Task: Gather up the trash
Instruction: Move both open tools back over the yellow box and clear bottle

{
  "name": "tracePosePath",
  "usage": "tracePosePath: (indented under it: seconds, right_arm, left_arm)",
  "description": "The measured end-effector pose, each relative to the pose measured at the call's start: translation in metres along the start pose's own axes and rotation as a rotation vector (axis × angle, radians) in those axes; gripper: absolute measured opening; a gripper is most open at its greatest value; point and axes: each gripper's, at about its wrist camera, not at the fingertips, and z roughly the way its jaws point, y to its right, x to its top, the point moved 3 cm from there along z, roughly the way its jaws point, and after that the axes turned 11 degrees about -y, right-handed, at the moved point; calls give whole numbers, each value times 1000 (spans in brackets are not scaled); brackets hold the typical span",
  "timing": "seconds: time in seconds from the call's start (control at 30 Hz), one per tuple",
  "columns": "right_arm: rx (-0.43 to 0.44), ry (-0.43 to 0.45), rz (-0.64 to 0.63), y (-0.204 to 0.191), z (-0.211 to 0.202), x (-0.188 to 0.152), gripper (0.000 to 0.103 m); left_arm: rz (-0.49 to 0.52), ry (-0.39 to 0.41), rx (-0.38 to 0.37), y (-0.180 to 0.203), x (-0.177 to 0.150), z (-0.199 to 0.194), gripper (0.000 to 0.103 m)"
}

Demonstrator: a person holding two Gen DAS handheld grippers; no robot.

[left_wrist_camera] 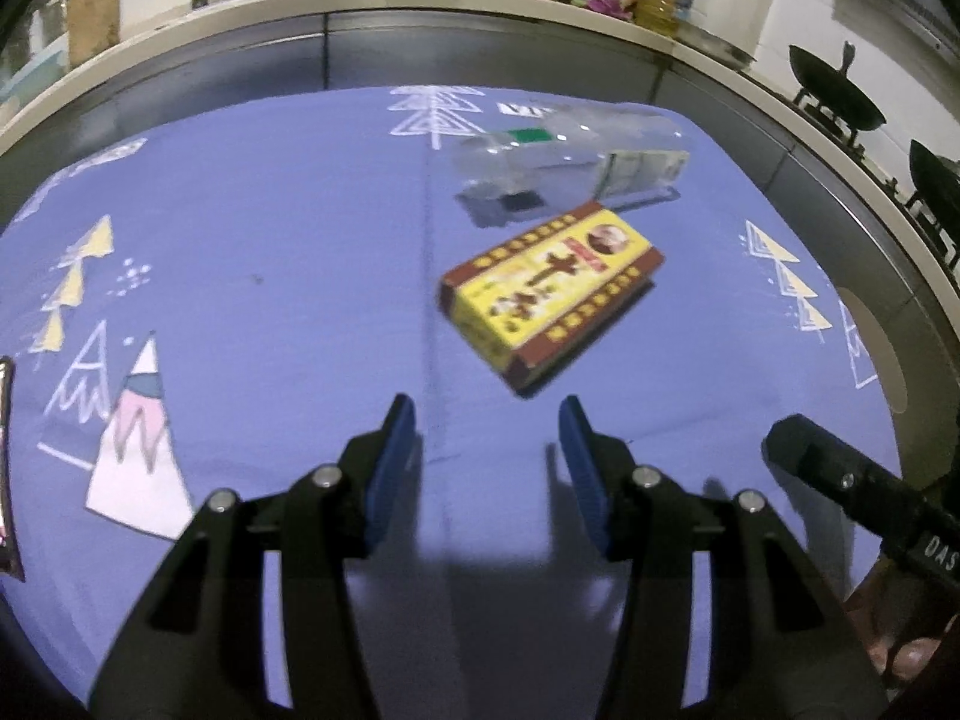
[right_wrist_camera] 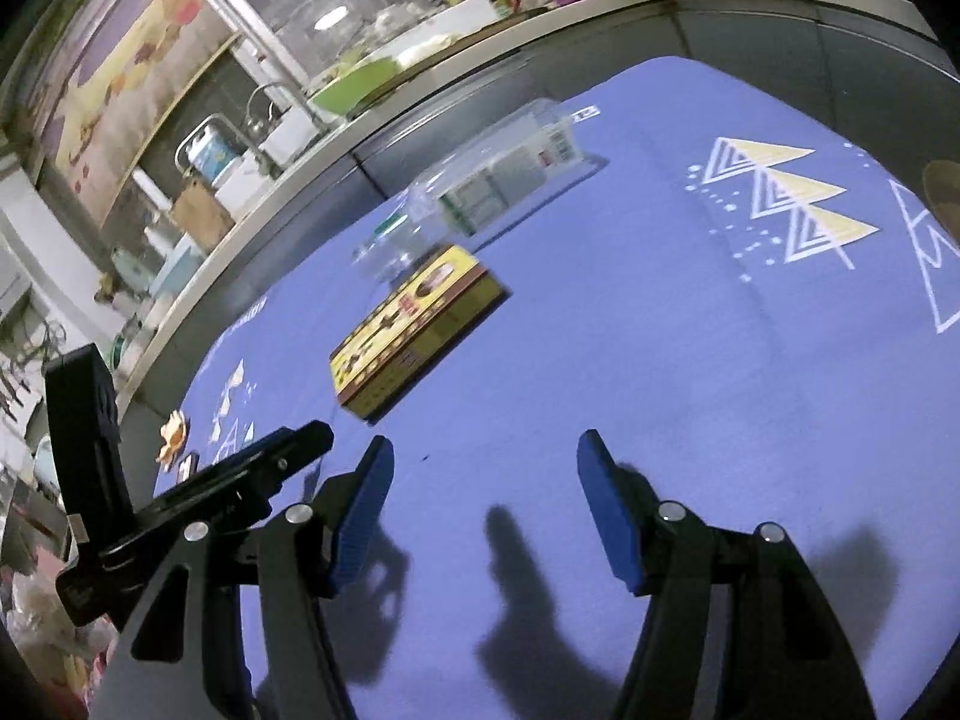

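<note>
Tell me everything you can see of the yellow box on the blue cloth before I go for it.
The yellow box is a flat, rectangular carton, cardboard by its look, with dark red borders, gold squares and blurred printing. It lies face up and closed, skewed across the blue tablecloth. A clear plastic bottle lies just behind it; whether they touch is unclear. Neither gripper touches it.

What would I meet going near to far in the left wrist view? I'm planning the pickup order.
left gripper → yellow box → clear plastic bottle → counter edge
</note>
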Motion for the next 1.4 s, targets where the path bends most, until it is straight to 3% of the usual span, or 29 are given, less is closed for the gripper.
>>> tracePosePath:
  seconds: [0.63,0.77,1.0,1.23,1.4]
  right_arm:
    - [7,-99,26,-11,22,-18,61]
    - [27,-99,44,-8,22,-18,61]
    - [72,-74,30,-12,23,-22,78]
    - [114,-39,29,-11,22,-26,82]
    - [142,-35,-9,-17,23,-29,96]
  left_arm:
    - [-59,-57,19,-30,-16,10,48]
    - [-49,-58,22,-29,-17,11,53]
    - [-45,-63,-21,-27,-17,12,66]
    - [-45,-54,-66,-29,-18,11,71]
    - [-56,-57,-99,-31,-20,10,85]
